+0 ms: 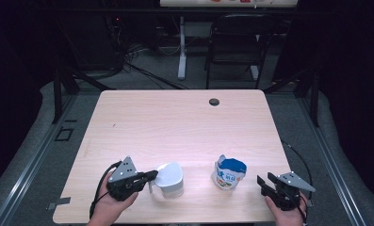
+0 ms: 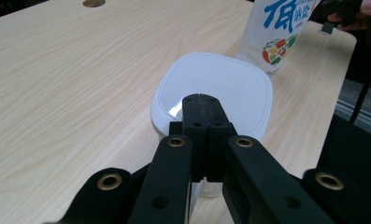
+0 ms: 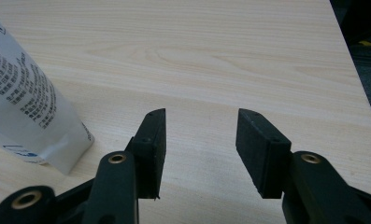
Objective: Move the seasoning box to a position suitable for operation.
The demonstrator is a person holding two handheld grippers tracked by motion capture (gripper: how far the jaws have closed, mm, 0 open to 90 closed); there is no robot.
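Scene: we see a light wooden table (image 1: 175, 122) from above, with two hand-held grippers at its near edge and two things standing between them.
Left gripper: we find the left gripper (image 1: 149, 177) at the lower left of the high view, in a hand (image 1: 110, 203) that comes up from the bottom edge; its jaws point right, at the white tub.
Left jaws: in the left gripper view we see them pressed together (image 2: 201, 100) over the near edge of the lid; whether they pinch that edge we cannot tell.
Tub: the white tub (image 1: 169, 180) stands in the lower middle of the high view, and its lid (image 2: 216, 88) looks tilted up at one side there.
Pouch: the blue-and-white pouch (image 1: 229, 173) stands upright just right of the tub, apart from it; in the left gripper view it rises at the upper right (image 2: 279, 32), behind the lid.
Right gripper: we see the right gripper (image 1: 265, 181) at the lower right of the high view, near the pouch without touching it.
Right jaws: in the right gripper view they stand apart (image 3: 201, 140) with bare table between them, and the pouch (image 3: 29, 112) is at the left of the frame.
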